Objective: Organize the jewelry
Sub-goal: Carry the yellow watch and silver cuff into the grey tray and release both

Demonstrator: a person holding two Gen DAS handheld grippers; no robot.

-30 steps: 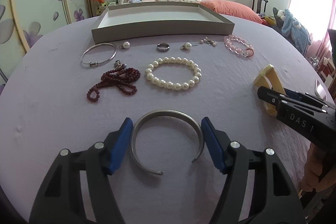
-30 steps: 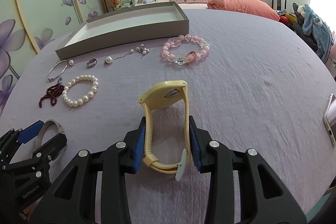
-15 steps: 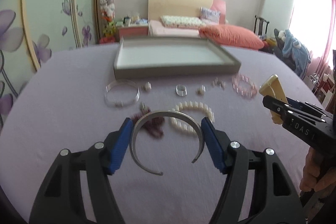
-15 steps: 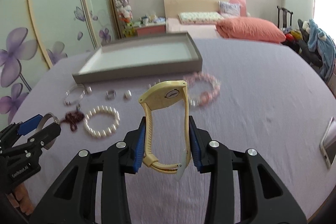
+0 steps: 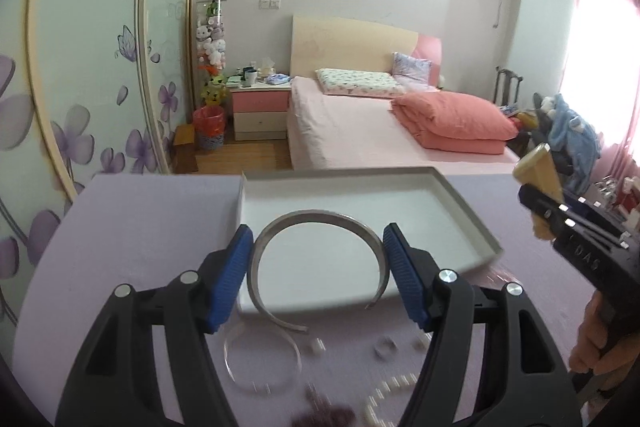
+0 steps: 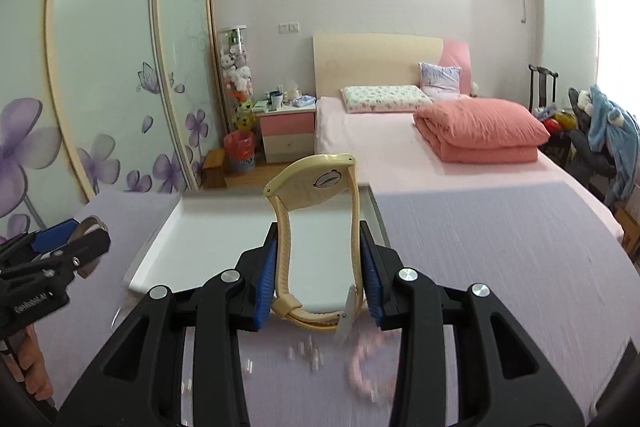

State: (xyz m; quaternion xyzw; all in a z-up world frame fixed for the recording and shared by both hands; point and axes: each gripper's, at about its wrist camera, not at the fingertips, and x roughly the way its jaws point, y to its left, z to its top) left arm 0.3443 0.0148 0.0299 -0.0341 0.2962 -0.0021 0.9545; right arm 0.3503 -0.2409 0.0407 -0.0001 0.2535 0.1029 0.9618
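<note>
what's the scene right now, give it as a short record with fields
left gripper: shut on silver cuff bangle
right gripper: shut on cream watch
tray: grey rim, white inside, nothing seen in it
position: both pieces held in the air in front of the tray
table: lilac cloth
left on table: thin bangle, small ring, pink bead bracelet, all blurred

Both tools (loaded) now above tray

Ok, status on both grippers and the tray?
Left gripper shut on silver cuff. Right gripper shut on yellow watch. Tray ahead, empty where visible. Nothing blocking.
</note>
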